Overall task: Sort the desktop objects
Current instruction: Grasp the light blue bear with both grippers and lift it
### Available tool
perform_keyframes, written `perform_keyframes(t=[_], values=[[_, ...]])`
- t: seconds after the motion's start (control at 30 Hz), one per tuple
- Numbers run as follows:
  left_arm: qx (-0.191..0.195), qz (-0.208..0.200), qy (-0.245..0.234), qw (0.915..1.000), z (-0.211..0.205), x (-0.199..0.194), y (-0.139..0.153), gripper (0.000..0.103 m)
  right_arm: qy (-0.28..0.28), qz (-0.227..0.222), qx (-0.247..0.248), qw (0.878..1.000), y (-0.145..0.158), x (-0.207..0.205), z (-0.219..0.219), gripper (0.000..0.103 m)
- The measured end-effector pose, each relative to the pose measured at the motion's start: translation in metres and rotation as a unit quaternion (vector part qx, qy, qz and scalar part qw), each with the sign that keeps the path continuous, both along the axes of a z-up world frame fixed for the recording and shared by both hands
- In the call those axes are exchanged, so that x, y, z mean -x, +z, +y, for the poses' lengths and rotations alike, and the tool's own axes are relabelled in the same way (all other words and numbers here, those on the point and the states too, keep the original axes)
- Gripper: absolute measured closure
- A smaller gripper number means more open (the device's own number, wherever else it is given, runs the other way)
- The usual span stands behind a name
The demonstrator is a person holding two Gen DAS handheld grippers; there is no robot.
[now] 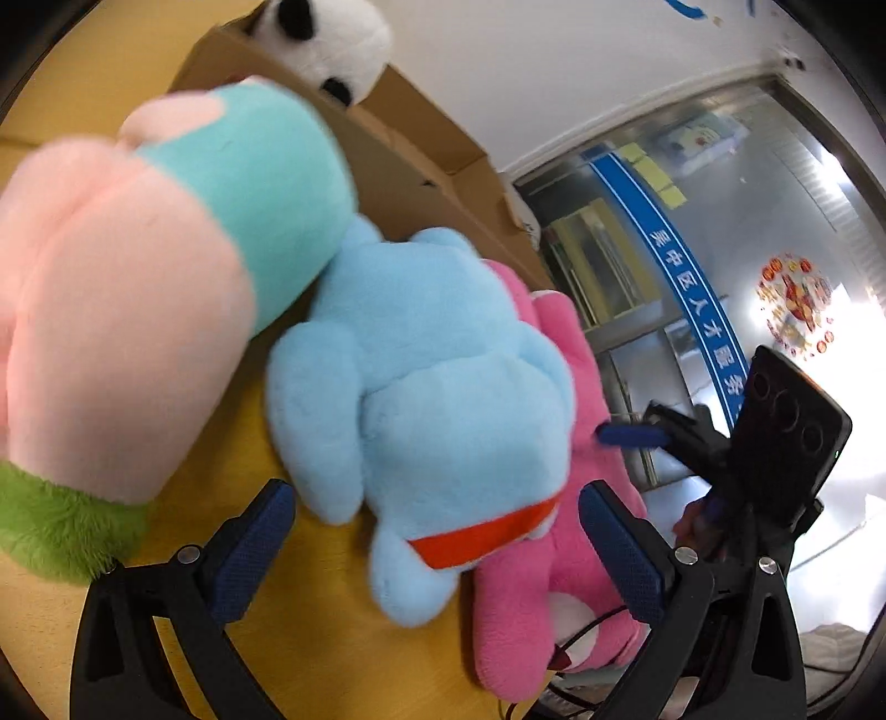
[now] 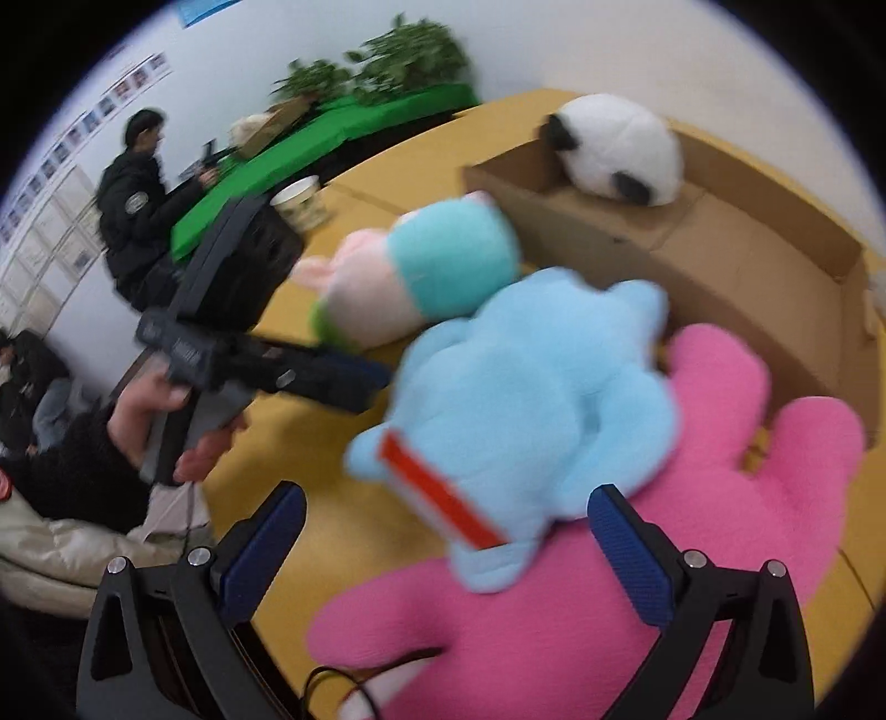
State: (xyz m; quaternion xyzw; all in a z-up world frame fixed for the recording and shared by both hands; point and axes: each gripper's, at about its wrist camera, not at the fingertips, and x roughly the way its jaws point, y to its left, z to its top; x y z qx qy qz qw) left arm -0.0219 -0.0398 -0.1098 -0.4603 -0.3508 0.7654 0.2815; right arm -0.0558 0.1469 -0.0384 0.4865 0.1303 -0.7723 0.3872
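Observation:
A light blue plush [image 1: 421, 387] with a red band lies on a pink plush [image 1: 554, 598] on the yellow table [image 1: 310, 653]. A pink, teal and green plush [image 1: 144, 288] lies to its left. A panda plush [image 1: 332, 44] sits in the cardboard box [image 1: 421, 160] behind. My left gripper [image 1: 437, 548] is open, its fingers either side of the blue plush's lower end. My right gripper [image 2: 448, 554] is open over the blue plush [image 2: 526, 399] and pink plush [image 2: 554, 637]. The right gripper also shows in the left wrist view [image 1: 637, 435], and the left gripper in the right wrist view [image 2: 354, 382].
The cardboard box [image 2: 720, 249] runs along the table's far side with the panda [image 2: 614, 149] in it. A paper cup [image 2: 302, 202] stands on the table behind. A seated person [image 2: 138, 205] and green mats [image 2: 310, 149] are beyond. A glass door [image 1: 720, 249] is off the table's right edge.

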Motion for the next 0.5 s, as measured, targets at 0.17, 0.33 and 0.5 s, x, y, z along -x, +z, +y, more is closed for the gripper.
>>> perform_keyframes(t=[0.17,0.33,0.5], values=[[-0.04,-0.026,0.01,0.9988,-0.001,0.01,-0.021,0.0,-0.021,0.045,-0.069,0.996,0.001,0.035,0.003,0.002],[-0.06,-0.021,0.019,0.9978,-0.001,0.015,-0.021,0.011,0.014,0.033,-0.138,0.99,-0.035,0.057,-0.013,0.035],[-0.059,-0.01,0.019,0.998,-0.006,0.005,-0.018,0.035,0.052,0.026,-0.143,0.988,-0.043,0.048,-0.022,0.063]])
